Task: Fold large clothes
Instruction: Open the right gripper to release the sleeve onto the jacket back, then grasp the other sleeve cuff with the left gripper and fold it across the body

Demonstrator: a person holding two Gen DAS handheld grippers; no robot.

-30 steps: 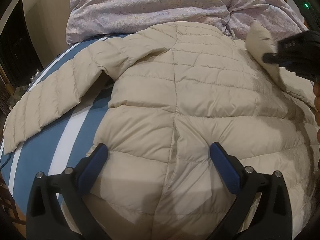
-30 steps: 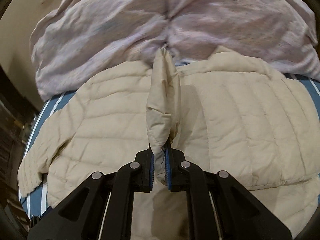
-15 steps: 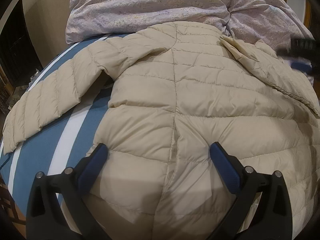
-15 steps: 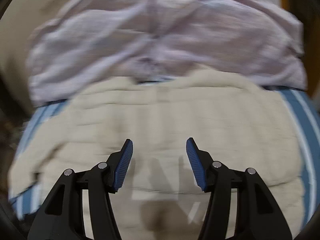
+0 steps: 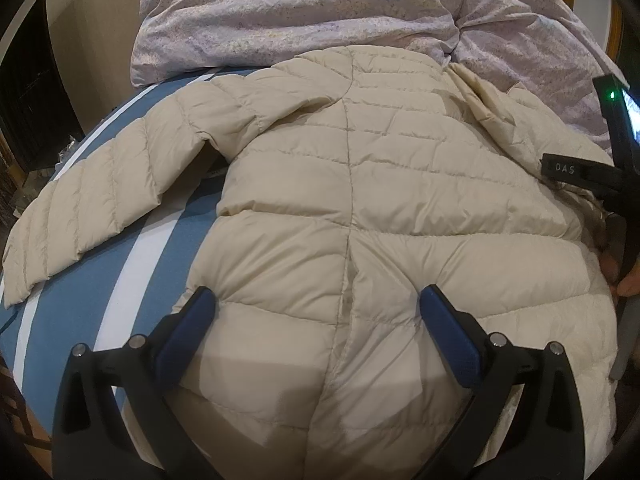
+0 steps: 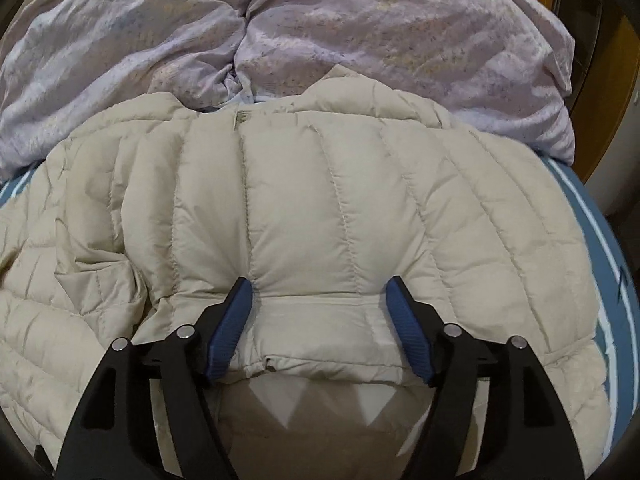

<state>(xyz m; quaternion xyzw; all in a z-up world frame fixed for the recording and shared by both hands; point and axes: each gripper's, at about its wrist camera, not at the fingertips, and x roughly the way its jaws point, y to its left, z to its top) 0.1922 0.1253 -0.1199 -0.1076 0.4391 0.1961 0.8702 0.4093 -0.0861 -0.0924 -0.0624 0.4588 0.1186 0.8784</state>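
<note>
A cream quilted puffer jacket (image 5: 360, 200) lies back up on a blue and white striped bed. Its left sleeve (image 5: 92, 208) stretches out to the left. Its right sleeve (image 6: 328, 216) is folded over the back. My left gripper (image 5: 316, 312) is open, pads resting on the jacket's lower back. My right gripper (image 6: 320, 300) is open, its pads either side of the folded sleeve's cuff (image 6: 320, 344) without gripping it. The right gripper's body (image 5: 592, 172) shows at the right edge of the left wrist view.
A crumpled lilac duvet (image 5: 320, 8) lies along the far side of the bed, touching the jacket's collar, and also shows in the right wrist view (image 6: 400, 28). The striped bed sheet (image 5: 100, 300) shows at left. Dark furniture (image 5: 28, 100) stands beyond the left edge.
My right gripper opened and let go of the sleeve, which now lies flat across the jacket's back. It then came down to the cuff. The left gripper has not moved.
</note>
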